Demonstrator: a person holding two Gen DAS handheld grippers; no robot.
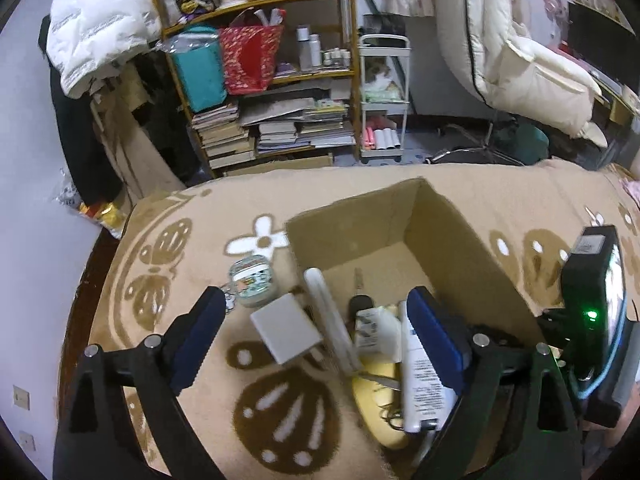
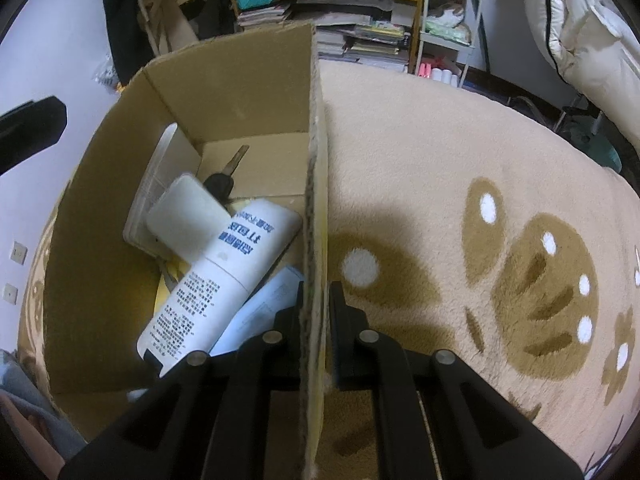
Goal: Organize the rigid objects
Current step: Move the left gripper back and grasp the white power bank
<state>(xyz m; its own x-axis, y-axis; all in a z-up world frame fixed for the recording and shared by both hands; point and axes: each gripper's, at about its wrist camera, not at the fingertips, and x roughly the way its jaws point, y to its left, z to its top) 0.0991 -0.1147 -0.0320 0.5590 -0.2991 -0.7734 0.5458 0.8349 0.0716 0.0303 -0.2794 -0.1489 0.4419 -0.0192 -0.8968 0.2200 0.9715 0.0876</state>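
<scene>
An open cardboard box (image 1: 372,216) stands on a beige patterned blanket. My right gripper (image 2: 316,292) is shut on the box's right wall (image 2: 314,160), one finger on each side. Inside the box lie a white printed tube (image 2: 224,280), a white case (image 2: 188,220), a black-headed key (image 2: 224,180), a flat clear piece (image 2: 146,196) against the left wall, and paper. My left gripper (image 1: 316,300) is open above the box's left wall. Just outside that wall, on the blanket, lie a white square block (image 1: 286,334) and a clear earbud case (image 1: 252,280).
The blanket (image 2: 480,160) spreads wide to the right of the box. Beyond the bed edge stand a wooden shelf (image 1: 260,80) with books and bags, a white trolley (image 1: 384,96) and hanging white coats (image 1: 520,40). The right gripper's body (image 1: 592,300) shows at the box's right wall.
</scene>
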